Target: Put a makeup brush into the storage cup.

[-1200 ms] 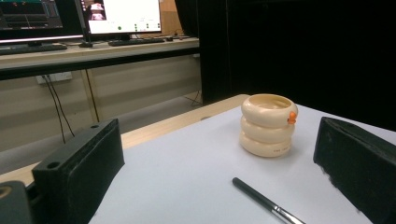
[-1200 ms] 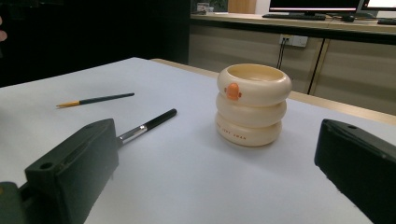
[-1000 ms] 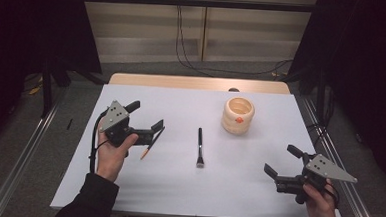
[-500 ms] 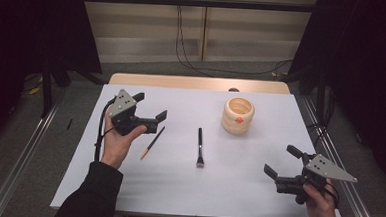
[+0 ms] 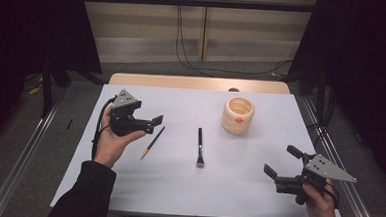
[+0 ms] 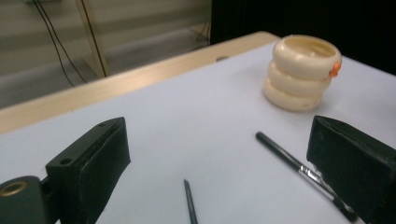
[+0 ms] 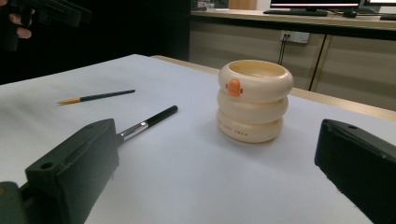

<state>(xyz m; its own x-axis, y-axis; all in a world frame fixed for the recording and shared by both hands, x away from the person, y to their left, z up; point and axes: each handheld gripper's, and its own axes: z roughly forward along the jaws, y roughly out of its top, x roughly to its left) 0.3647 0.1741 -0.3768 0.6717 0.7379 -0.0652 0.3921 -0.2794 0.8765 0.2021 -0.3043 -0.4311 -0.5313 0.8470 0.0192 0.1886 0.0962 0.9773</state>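
Observation:
My left gripper (image 5: 152, 125) is held above the white sheet at the left, open; its jaws have just been closing a little with nothing between them (image 6: 219, 158). Just beyond its tips lies a thin dark pencil with an orange tip (image 5: 152, 142) (image 6: 189, 203) (image 7: 98, 97). A black brush with a metal ferrule (image 5: 199, 147) (image 6: 289, 161) (image 7: 149, 120) lies mid-table. A cream ringed holder with an orange knob (image 5: 238, 115) (image 6: 301, 72) (image 7: 254, 100) stands upright at the far right. My right gripper (image 5: 280, 159) (image 7: 219, 168) is open near the front right, empty.
A white sheet (image 5: 177, 188) covers the table, with a strip of bare wood (image 5: 197, 82) along the far edge. Cables (image 5: 184, 48) run across the floor beyond. Dark curtains hang on both sides.
The left gripper has drawn away from the pencil, toward the far side and slightly right. The pencil, brush, holder and right gripper have kept their places.

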